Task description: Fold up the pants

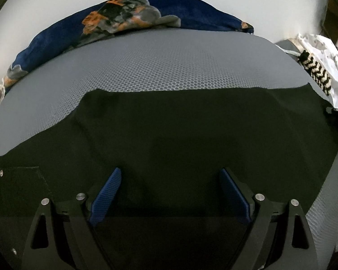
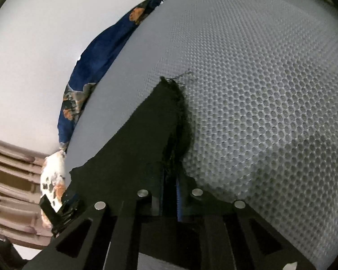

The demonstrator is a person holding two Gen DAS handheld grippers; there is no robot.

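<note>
The black pants (image 1: 169,135) lie spread flat across a grey honeycomb-mesh mattress (image 1: 146,67), with a back pocket (image 1: 24,186) at the lower left. My left gripper (image 1: 170,180) hovers just over the cloth, open, its blue pads (image 1: 106,198) wide apart with nothing pinched. In the right wrist view a frayed end of the pants (image 2: 146,135) rises off the mattress (image 2: 259,90). My right gripper (image 2: 170,180) is shut on that black cloth, the pads close together with fabric between them.
A dark blue blanket with orange and grey flowers (image 1: 124,20) is bunched along the mattress's far edge by a white wall (image 1: 45,4). White patterned cloth (image 1: 322,54) and a black-and-white knit piece (image 1: 315,74) lie at the right. Brown slats (image 2: 11,180) show beyond the left edge.
</note>
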